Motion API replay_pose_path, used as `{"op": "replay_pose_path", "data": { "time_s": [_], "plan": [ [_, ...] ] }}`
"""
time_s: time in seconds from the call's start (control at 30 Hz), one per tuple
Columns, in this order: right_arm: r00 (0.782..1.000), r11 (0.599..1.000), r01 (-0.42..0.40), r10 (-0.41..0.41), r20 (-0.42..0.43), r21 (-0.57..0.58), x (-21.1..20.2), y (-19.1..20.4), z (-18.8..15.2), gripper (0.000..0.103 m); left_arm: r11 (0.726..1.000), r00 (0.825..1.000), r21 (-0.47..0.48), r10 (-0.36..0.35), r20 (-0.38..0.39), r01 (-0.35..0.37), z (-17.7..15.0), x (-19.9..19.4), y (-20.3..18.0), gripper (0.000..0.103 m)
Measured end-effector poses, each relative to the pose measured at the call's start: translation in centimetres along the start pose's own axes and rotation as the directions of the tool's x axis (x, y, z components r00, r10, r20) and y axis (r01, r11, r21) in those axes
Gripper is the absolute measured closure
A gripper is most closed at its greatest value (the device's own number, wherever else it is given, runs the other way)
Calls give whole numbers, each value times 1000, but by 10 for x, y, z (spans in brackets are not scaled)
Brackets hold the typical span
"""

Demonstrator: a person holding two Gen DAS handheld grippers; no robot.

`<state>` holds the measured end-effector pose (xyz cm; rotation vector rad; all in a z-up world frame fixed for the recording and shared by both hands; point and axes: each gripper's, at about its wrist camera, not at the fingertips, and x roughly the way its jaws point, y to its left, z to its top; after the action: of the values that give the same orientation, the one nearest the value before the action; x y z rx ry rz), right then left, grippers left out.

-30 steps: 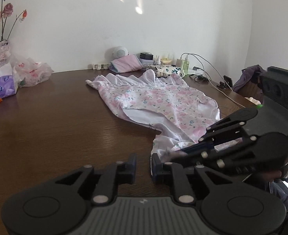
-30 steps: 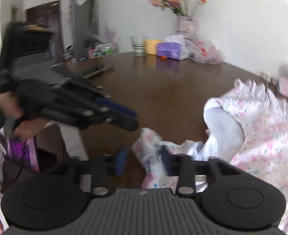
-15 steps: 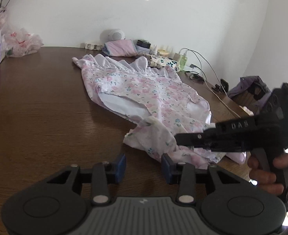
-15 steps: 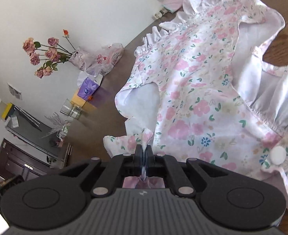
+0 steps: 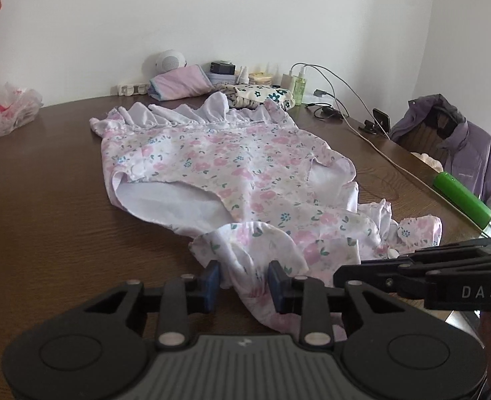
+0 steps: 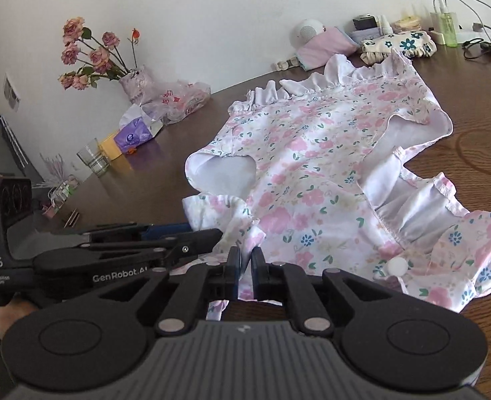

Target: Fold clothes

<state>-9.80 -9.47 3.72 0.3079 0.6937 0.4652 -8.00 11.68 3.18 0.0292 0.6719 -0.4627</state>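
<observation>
A pink floral garment (image 5: 232, 166) with white ruffles lies spread on the brown table (image 5: 45, 200). My left gripper (image 5: 243, 281) straddles the near ruffled corner. Cloth lies between its blue pads, which stand a little off it, and its jaws are closing. My right gripper (image 6: 245, 263) sits at the same near edge of the garment (image 6: 312, 166). A thin fold runs through its narrow gap, and its jaws are opening. Each gripper shows in the other's view: the right gripper (image 5: 337, 273) comes in from the right, the left gripper (image 6: 212, 230) from the left.
At the back wall are a folded pink cloth (image 5: 182, 81), a white round speaker (image 5: 168, 63), bottles and cables (image 5: 345, 110). A green cylinder (image 5: 462, 201) and a jacket-draped chair (image 5: 452, 140) are at the right. A flower vase (image 6: 135, 80), plastic bag (image 6: 178, 100) and glass (image 6: 93, 160) stand at the far left.
The left gripper has moved in over the garment's near corner, and cloth now lies between its jaws. The right gripper has rolled back level, and its jaws have parted slightly on the fold.
</observation>
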Motion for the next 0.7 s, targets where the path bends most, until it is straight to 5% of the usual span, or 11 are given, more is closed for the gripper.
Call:
{"op": "replay_pose_path", "data": {
  "time_s": [0.23,0.3,0.47,0.7],
  "plan": [
    [987,993,61,-45,154,-105,-15,7,19,93,1000,999,9,-19,-27,19,8,13,4,72],
    [990,991,37,-19,139,-128,-12,9,18,93,999,999,36,-16,-48,17,6,20,2,71],
    [998,982,-33,24,-49,-184,18,11,4,93,996,997,53,-71,-18,72,12,7,14,71],
    [999,958,-7,-8,-50,-287,9,21,-15,87,995,996,-60,-80,31,82,15,-13,25,70]
  ]
}}
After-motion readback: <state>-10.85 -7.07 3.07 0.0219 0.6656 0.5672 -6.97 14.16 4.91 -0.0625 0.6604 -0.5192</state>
